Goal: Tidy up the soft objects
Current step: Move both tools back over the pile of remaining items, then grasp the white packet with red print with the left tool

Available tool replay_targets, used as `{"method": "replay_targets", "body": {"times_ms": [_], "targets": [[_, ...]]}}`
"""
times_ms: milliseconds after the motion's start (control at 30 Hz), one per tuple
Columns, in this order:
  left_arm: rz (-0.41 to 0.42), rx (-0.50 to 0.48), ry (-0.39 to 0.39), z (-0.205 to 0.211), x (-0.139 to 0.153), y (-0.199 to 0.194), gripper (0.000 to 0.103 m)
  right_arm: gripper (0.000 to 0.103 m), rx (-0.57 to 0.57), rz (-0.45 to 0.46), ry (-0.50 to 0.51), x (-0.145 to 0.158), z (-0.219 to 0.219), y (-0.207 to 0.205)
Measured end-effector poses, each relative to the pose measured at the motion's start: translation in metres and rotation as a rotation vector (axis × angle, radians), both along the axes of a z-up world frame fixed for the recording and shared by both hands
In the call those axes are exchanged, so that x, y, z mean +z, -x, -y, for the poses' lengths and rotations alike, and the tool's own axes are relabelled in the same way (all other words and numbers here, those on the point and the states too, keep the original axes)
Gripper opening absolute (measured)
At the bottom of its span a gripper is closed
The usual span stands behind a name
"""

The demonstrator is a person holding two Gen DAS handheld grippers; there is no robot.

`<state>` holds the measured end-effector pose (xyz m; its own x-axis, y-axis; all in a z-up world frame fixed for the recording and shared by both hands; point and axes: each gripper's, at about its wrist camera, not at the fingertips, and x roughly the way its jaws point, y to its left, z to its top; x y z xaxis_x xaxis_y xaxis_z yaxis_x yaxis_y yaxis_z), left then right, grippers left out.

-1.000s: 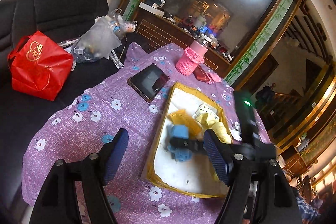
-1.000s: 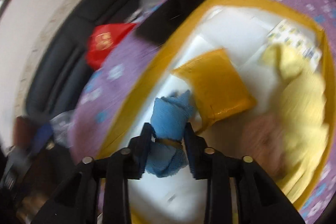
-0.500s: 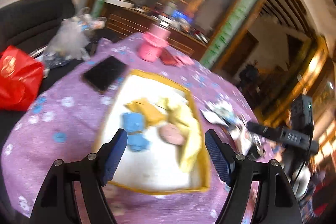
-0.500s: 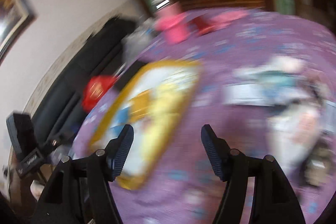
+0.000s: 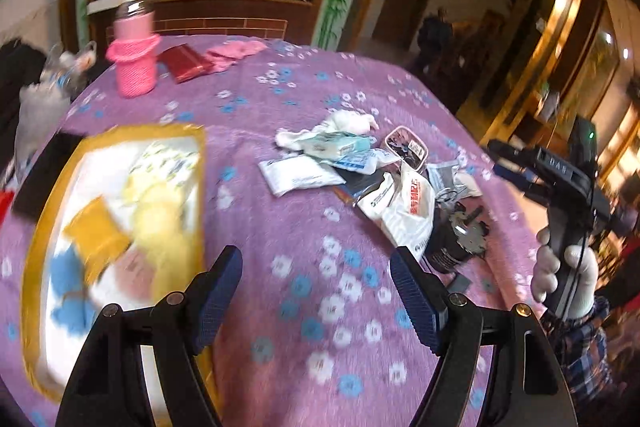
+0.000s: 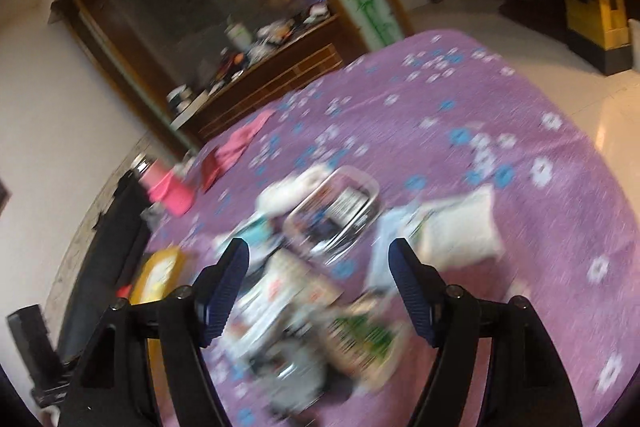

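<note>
blue cloth [image 5: 66, 281] lying crumpled in yellow-rimmed tray [image 5: 40, 227], beside mustard pad; left gripper [image 5: 316, 293] hovering spread and empty over purple cloth [image 5: 304, 99]; right gripper [image 6: 318, 281] spread, empty, above clutter pile [image 6: 320, 267]

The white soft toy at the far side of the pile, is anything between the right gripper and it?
Yes. From the open right gripper, a clear lidded container and plastic packets lie in front of the white soft toy.

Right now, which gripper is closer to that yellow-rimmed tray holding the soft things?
Left. The left gripper hangs just beside the tray. The right gripper is over the packet pile, with the tray far off to its left.
</note>
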<state>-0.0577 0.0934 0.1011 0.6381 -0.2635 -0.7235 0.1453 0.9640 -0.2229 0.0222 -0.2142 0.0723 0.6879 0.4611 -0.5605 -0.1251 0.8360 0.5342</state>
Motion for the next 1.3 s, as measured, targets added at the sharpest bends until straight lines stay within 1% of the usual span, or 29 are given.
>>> {"method": "replay_targets", "body": {"times_ms": [67,133,200,233,267,333,400,467,500,567,600,633,667,700,733,767,800,867,900,967,1100,1133,1267,1300], "targets": [[-0.02,-0.022,-0.064,0.014,-0.006,-0.019,0.08,0.071,-0.041,0.024,0.016,-0.005,0.01,-0.013],[-0.042,-0.067,-0.18,0.031,-0.015,-0.046,0.08,0.071,-0.067,0.03,0.001,-0.014,0.022,-0.021],[-0.062,-0.104,-0.289,0.045,-0.027,-0.071,0.08,0.071,-0.071,0.004,-0.046,-0.028,0.033,-0.028],[-0.078,-0.141,-0.357,0.053,-0.037,-0.086,0.08,0.071,-0.069,-0.019,-0.062,-0.033,0.037,-0.029],[-0.086,-0.163,-0.4,0.056,-0.043,-0.095,0.08,0.071,-0.067,-0.045,-0.079,-0.04,0.041,-0.031],[-0.099,-0.204,-0.509,0.064,-0.059,-0.117,0.08,0.071,-0.069,-0.075,-0.101,-0.047,0.043,-0.034],[-0.118,-0.228,-0.556,0.069,-0.071,-0.133,0.08,0.071,-0.07,-0.086,-0.126,-0.049,0.044,-0.034],[-0.143,-0.278,-0.567,0.075,-0.082,-0.146,0.08,0.071,-0.067,-0.077,-0.123,-0.048,0.043,-0.033],[-0.124,-0.282,-0.558,0.076,-0.083,-0.149,0.082,0.071,-0.066,-0.075,-0.119,-0.048,0.042,-0.032],[-0.125,-0.275,-0.524,0.075,-0.082,-0.155,0.081,0.071,-0.056,-0.076,-0.118,-0.048,0.038,-0.033],[-0.133,-0.264,-0.495,0.073,-0.082,-0.157,0.071,0.071,-0.051,-0.079,-0.116,-0.049,0.036,-0.033],[-0.137,-0.263,-0.454,0.07,-0.081,-0.157,0.056,0.071,-0.045,-0.082,-0.112,-0.049,0.035,-0.033],[-0.133,-0.254,-0.454,0.07,-0.08,-0.157,0.044,0.071,-0.037,-0.085,-0.107,-0.05,0.032,-0.033],[-0.111,-0.246,-0.457,0.07,-0.075,-0.151,0.032,0.071,-0.031,-0.087,-0.104,-0.051,0.031,-0.034],[-0.086,-0.235,-0.45,0.069,-0.069,-0.145,0.027,0.071,-0.023,-0.09,-0.098,-0.051,0.029,-0.034],[-0.07,-0.22,-0.445,0.068,-0.063,-0.141,0.02,0.071,-0.017,-0.093,-0.089,-0.052,0.027,-0.034],[-0.054,-0.205,-0.421,0.065,-0.054,-0.134,0.017,0.071,-0.015,-0.096,-0.084,-0.052,0.025,-0.034],[-0.035,-0.189,-0.351,0.057,-0.039,-0.122,0.012,0.071,-0.013,-0.098,-0.075,-0.053,0.024,-0.035],[-0.023,-0.181,-0.329,0.054,-0.032,-0.112,0.009,0.071,-0.015,-0.098,-0.065,-0.053,0.023,-0.034],[-0.004,-0.17,-0.289,0.048,-0.023,-0.095,0.005,0.071,-0.019,-0.097,-0.06,-0.053,0.023,-0.034],[0.029,-0.143,-0.187,0.034,-0.006,-0.057,0.005,0.071,-0.026,-0.105,-0.056,-0.055,0.024,-0.034],[0.042,-0.139,-0.155,0.03,-0.002,-0.042,0.005,0.071,-0.029,-0.106,-0.054,-0.056,0.025,-0.034],[0.079,-0.122,-0.071,0.016,0.009,0.001,0.005,0.071,-0.044,-0.105,-0.039,-0.057,0.026,-0.032],[0.085,-0.117,-0.062,0.014,0.01,0.006,0.005,0.071,-0.049,-0.106,-0.034,-0.057,0.026,-0.032]]}}
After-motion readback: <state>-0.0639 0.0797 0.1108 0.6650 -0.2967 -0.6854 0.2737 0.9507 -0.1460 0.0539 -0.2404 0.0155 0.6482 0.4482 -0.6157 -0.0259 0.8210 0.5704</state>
